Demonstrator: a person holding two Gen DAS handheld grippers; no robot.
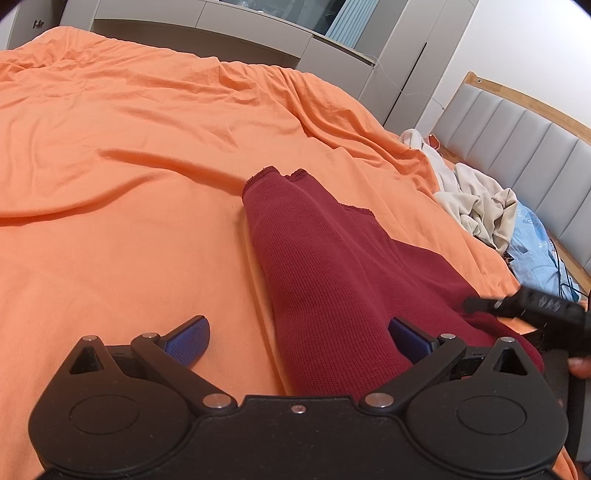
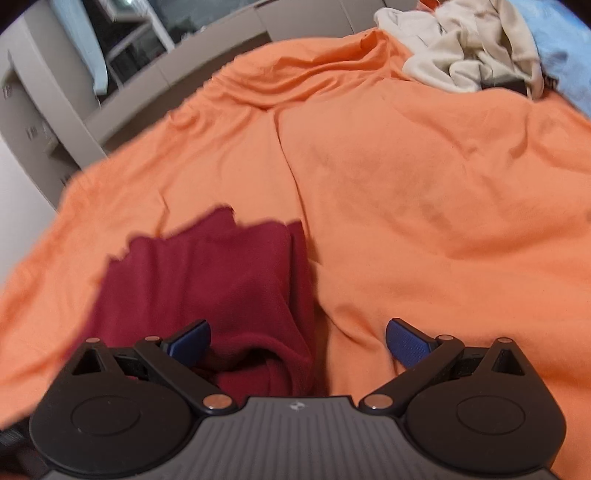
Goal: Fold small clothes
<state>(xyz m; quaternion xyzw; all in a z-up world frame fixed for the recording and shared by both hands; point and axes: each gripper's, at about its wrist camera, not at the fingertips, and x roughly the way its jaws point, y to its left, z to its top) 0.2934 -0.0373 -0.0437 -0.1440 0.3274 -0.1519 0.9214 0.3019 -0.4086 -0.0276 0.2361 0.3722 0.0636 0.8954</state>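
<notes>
A dark red knit garment lies on the orange bedsheet, stretching away from me with scalloped hems at its far end. My left gripper is open just above its near part, one blue pad over the sheet and the other over the cloth. In the right wrist view the same red garment lies bunched at lower left. My right gripper is open, its left pad over the red cloth and its right pad over the orange sheet. The right gripper's black body shows at the left view's right edge.
A heap of cream clothes and a light blue cloth lie near the grey padded headboard. The same cream heap sits at the top right of the right wrist view. Grey cabinets stand beyond the bed.
</notes>
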